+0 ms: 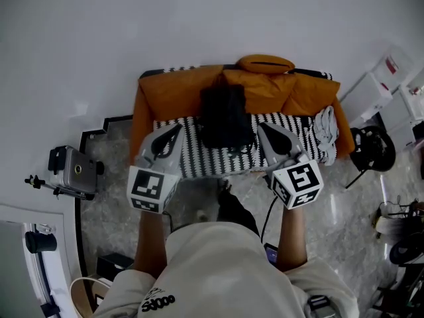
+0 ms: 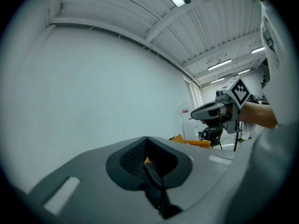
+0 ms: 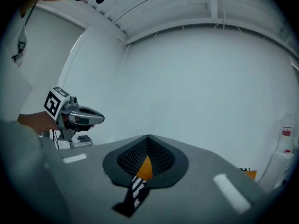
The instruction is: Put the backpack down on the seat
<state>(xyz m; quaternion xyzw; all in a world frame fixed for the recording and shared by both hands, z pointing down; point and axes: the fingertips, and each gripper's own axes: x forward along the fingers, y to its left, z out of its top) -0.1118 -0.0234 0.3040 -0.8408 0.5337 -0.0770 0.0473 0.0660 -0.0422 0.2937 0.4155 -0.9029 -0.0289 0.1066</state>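
Observation:
The black backpack (image 1: 225, 116) rests on the striped seat (image 1: 285, 123) of an orange sofa (image 1: 172, 93), leaning toward the backrest. My left gripper (image 1: 177, 128) hovers just left of it and my right gripper (image 1: 260, 127) just right of it, both pointing at the sofa. Both are shut with nothing seen between the pads. In the left gripper view the closed jaws of the left gripper (image 2: 146, 138) fill the bottom, and the right gripper (image 2: 201, 112) shows beyond them. The right gripper view shows the shut right gripper (image 3: 148, 136), with the left gripper (image 3: 100, 118) off to its left.
A white cloth (image 1: 325, 128) lies on the seat's right end. An orange cushion (image 1: 265, 63) tops the backrest. A camera on a stand (image 1: 71, 171) is at the left, white boxes (image 1: 379, 85) and a black round device (image 1: 371, 148) at the right. A white wall is behind.

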